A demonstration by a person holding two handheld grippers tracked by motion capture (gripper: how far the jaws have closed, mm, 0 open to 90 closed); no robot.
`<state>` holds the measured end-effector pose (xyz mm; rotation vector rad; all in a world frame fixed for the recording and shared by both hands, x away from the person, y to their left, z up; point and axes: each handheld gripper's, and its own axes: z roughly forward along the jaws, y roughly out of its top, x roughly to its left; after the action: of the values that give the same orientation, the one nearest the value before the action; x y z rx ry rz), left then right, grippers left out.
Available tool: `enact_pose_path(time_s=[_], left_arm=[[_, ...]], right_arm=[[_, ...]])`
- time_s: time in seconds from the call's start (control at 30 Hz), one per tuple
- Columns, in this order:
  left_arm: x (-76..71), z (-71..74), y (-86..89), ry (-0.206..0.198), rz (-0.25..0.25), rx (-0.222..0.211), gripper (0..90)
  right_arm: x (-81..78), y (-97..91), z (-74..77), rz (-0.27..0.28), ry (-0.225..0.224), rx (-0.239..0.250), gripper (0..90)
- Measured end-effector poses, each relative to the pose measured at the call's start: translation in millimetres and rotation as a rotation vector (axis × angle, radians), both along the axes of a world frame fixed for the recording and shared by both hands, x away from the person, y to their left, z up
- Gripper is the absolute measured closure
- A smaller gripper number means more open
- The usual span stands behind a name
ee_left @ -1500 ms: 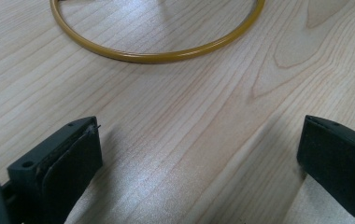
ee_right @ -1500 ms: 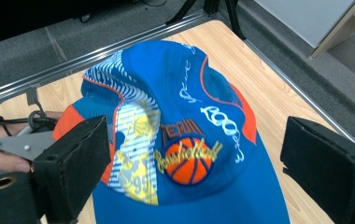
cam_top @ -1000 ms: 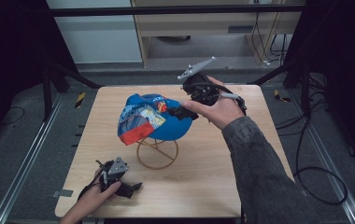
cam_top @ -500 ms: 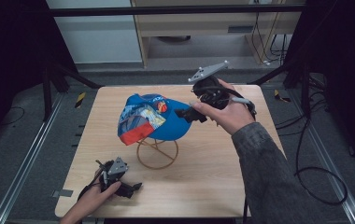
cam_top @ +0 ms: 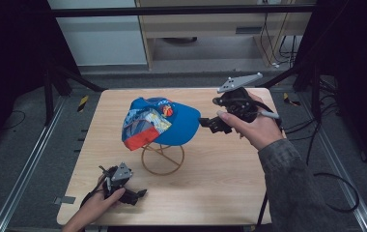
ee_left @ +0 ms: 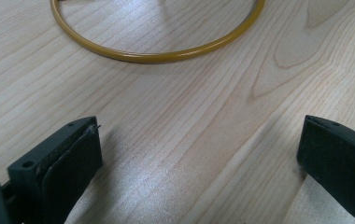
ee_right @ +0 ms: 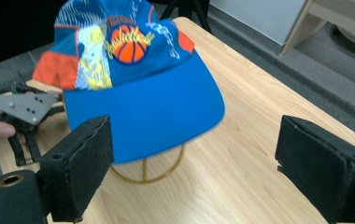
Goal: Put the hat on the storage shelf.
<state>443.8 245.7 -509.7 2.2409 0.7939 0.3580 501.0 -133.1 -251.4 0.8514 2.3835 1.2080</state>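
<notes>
A blue cap (cam_top: 160,121) with a basketball print and an orange-edged patterned side sits on a yellow wire stand (cam_top: 162,159) at the table's middle. My right gripper (cam_top: 206,124) hovers just right of the brim, pointing at it. Its jaws have just been closing a little, but they stand open, with no pad touching the cap. In the right gripper view the cap's brim (ee_right: 143,107) lies ahead of that gripper (ee_right: 194,163), above the stand (ee_right: 143,175). My left gripper (cam_top: 140,194) rests open on the table near the front left. In its own view it (ee_left: 199,154) faces the stand's ring (ee_left: 157,57).
The wooden table (cam_top: 230,183) has bare wood to the right and front of the stand. Metal frame rails (cam_top: 22,174) run along both sides on the floor. Cables (cam_top: 336,193) lie on the floor at the right. A shelf unit (cam_top: 205,34) stands beyond the table.
My right hand has drawn back to the right, away from the cap's brim, and sunk a little. The cap stays on its stand. The left hand has not moved.
</notes>
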Motion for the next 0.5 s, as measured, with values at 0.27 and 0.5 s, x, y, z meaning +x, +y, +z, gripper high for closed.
enact_pose_path(time_s=[0.27,0.5], left_arm=[[-0.1,-0.1,-0.1,0.001,0.000,-0.001,0.0],[0.0,-0.1,0.0,-0.001,0.000,-0.001,0.0]], right_arm=[[-7.5,-17.4,-9.1,-0.024,-0.040,-0.010,11.7],[-13.6,-37.4,-22.7,-0.049,-0.048,-0.026,11.8]])
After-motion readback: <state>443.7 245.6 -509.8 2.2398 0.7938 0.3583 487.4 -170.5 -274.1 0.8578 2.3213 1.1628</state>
